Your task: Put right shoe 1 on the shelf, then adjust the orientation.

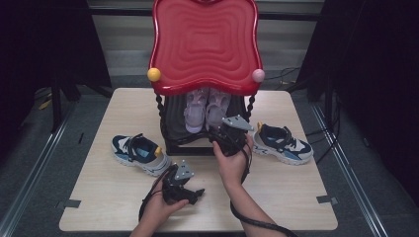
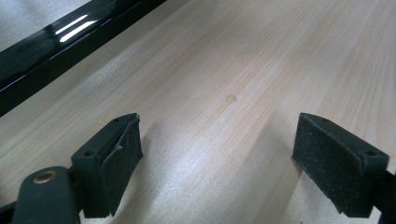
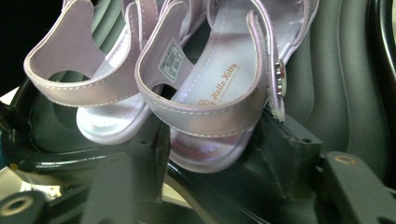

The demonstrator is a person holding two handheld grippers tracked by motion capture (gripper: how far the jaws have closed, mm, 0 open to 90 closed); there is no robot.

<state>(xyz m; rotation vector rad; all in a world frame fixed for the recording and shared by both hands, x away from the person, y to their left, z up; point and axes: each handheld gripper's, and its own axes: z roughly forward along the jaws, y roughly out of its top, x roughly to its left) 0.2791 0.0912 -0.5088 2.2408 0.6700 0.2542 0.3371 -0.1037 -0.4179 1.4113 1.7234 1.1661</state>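
**Right hand-held gripper closes on a lilac sandal on the rack's lower shelf**

The step in hand looks like a grasp at the shoe rack. The right hand-held gripper (image 3: 212, 154) reaches in under the glossy red wavy-topped plastic rack (image 1: 205, 44) at the far edge of the pale wooden table (image 1: 291, 197), where a pair of small lilac patent sandals (image 1: 205, 111) sits side by side on the dark lower shelf (image 3: 336, 93). In the right gripper view the heel end of the nearer lilac sandal (image 3: 210, 116) lies between the two black jaws, which flank its sole closely on both sides. Whether the pads already press on it is hard to tell; the jaws stand about half closed, and I would judge the grip made or nearly made.

The left hand-held gripper (image 1: 184, 185) rests low near the near edge of the table, jaws spread with nothing but bare wood between them.

Two navy, white and light-blue sneakers lie on the table apart from the rack: one (image 1: 140, 154) towards the left edge, the other (image 1: 284, 144) towards the right edge.

The next move calls for a firm pinch on the heel, then a level pull towards the near edge, keeping low enough to clear the red top and the shelf's raised black front rim (image 3: 60, 161). The neighbouring sandal touches or nearly touches the grasped one, so it may drag along.
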